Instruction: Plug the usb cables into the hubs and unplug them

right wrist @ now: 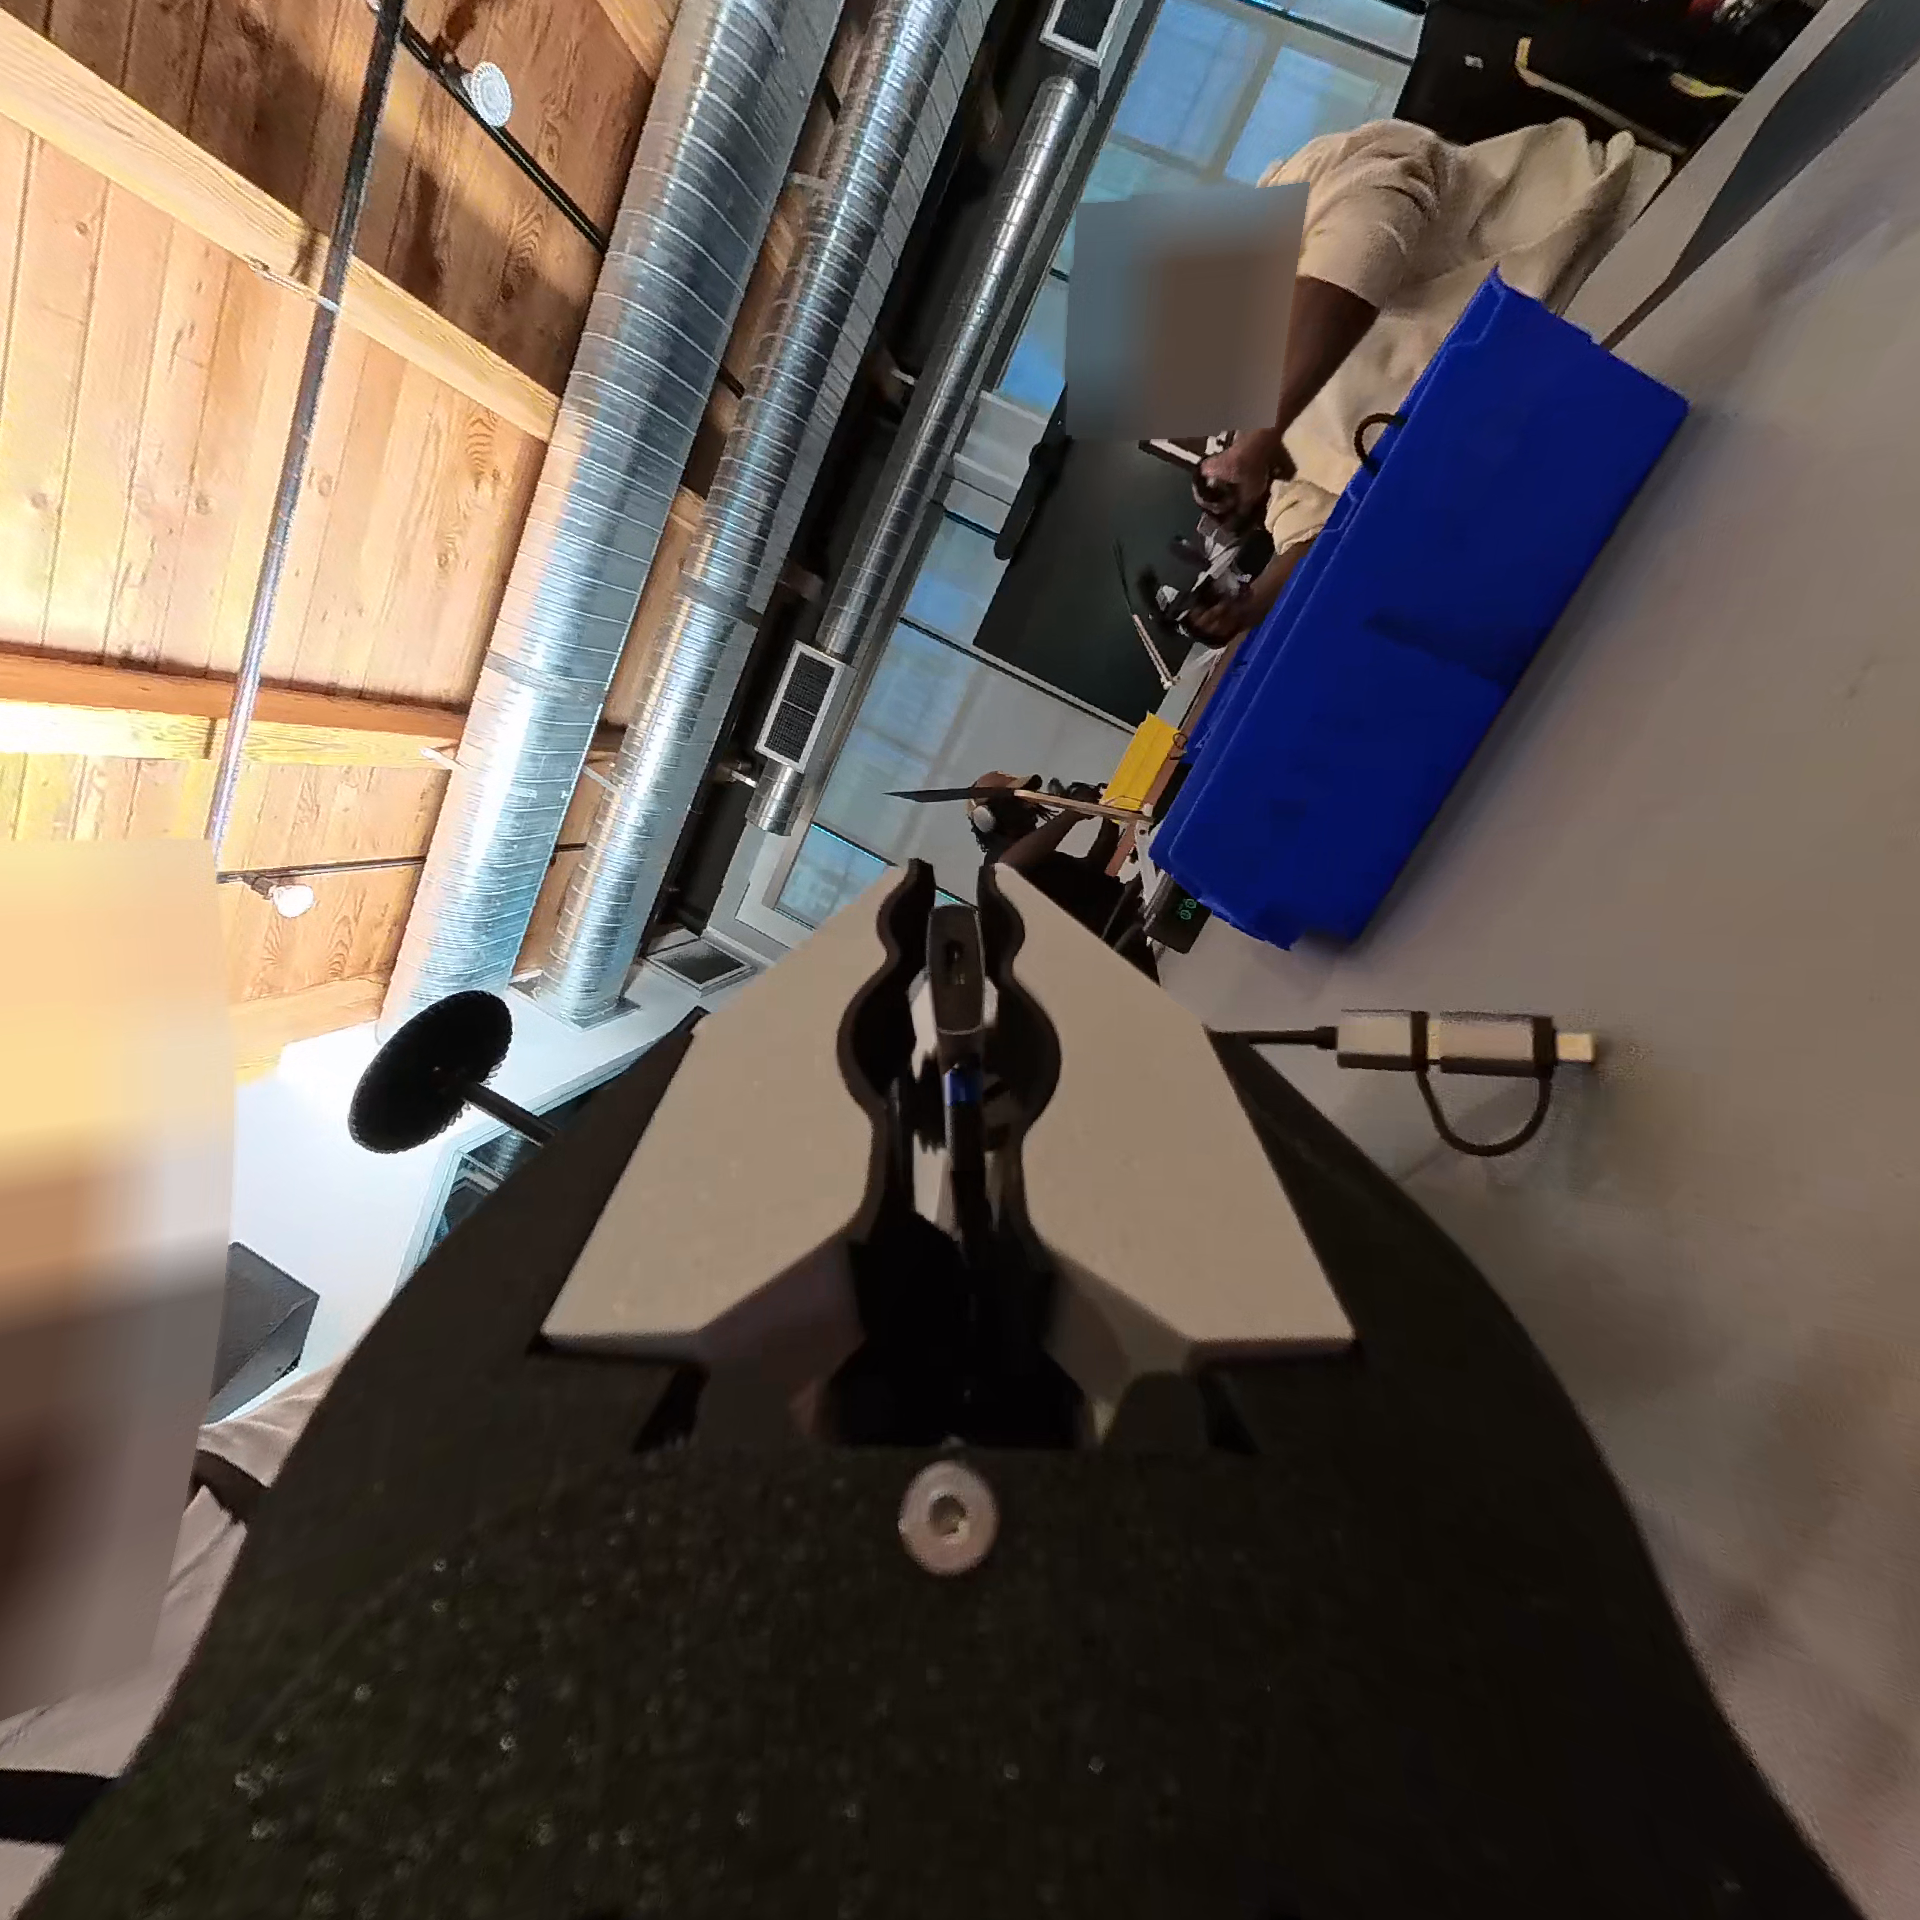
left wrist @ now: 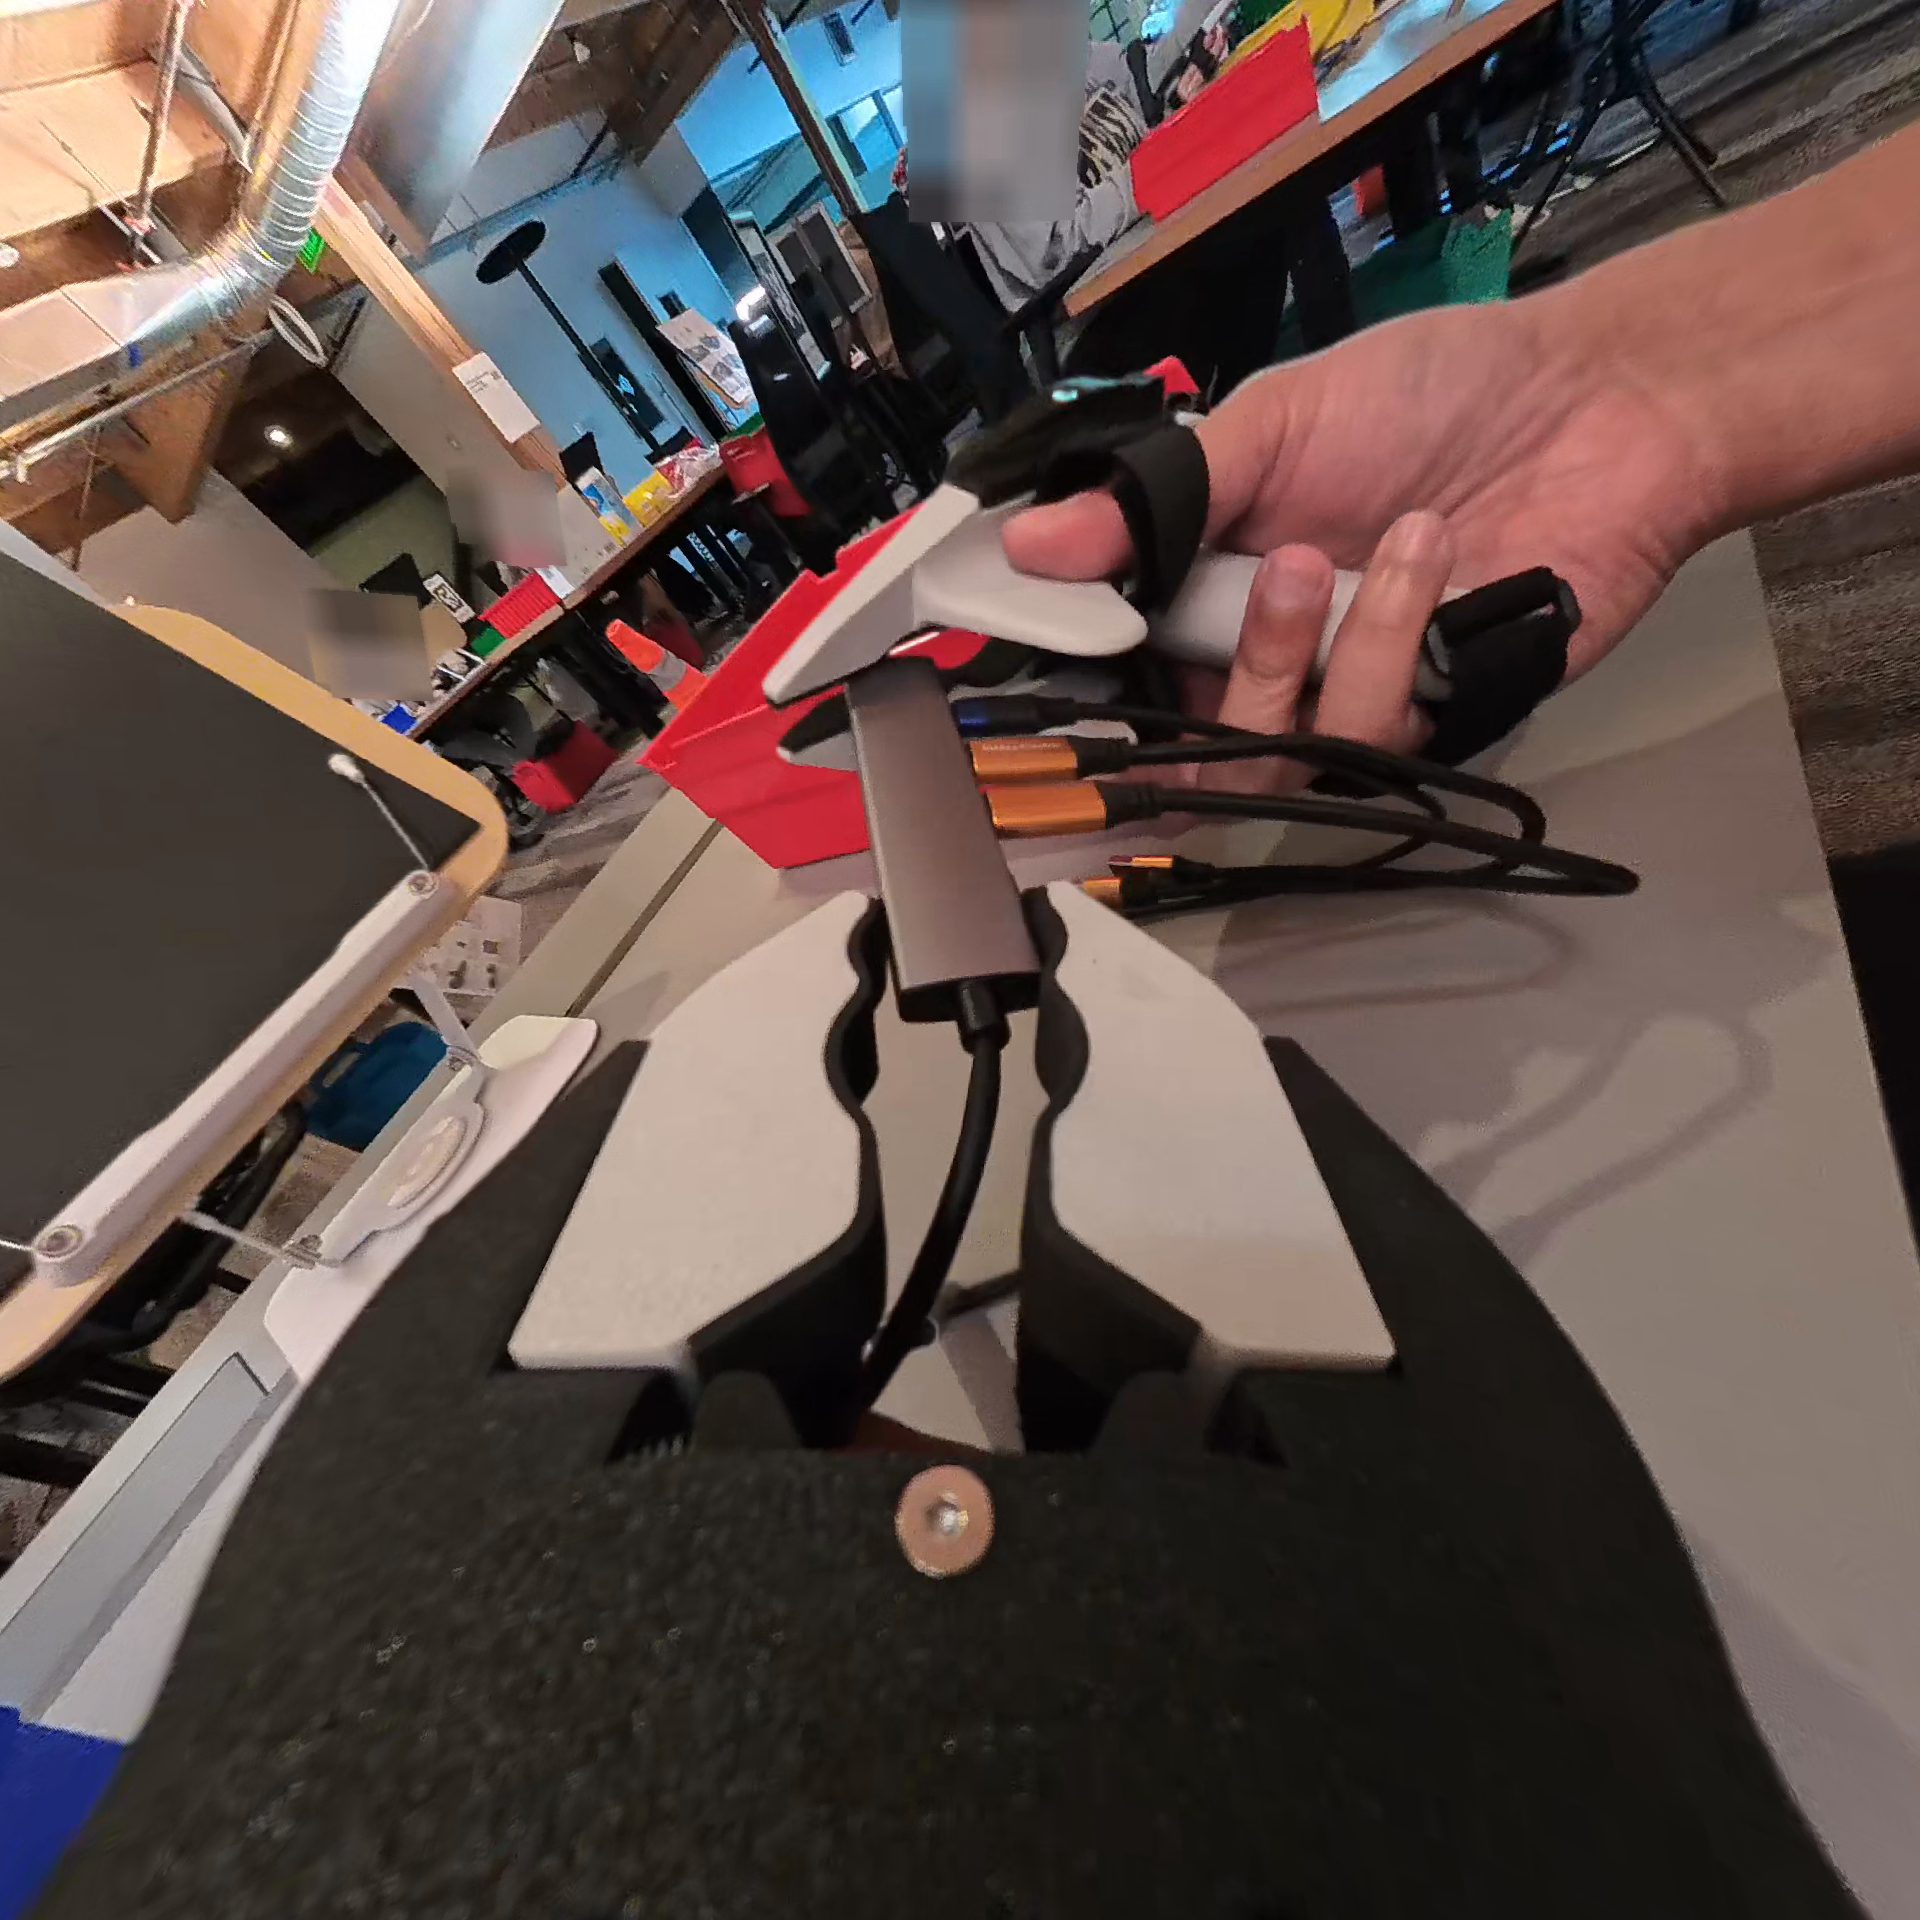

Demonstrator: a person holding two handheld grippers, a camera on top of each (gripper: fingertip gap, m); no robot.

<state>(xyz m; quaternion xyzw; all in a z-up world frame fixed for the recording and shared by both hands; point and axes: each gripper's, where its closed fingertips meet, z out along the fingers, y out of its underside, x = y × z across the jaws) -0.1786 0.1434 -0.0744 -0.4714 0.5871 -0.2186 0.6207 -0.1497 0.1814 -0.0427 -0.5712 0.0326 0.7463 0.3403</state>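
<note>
Clamping the hub (left wrist: 940,831) at its near end, L gripper (left wrist: 956,940) is keeping the long axis pointing away, ports facing R; R gripper (left wrist: 800,717) is pinching the blue plug (left wrist: 987,717) at the far port, cable running off rightward, orange plugs (left wrist: 1029,784) seated nearer

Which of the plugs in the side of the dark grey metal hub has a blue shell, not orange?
The blue plug, farthest from the left gripper, right by the right gripper's fingers. The two orange plugs sit nearer.
</note>
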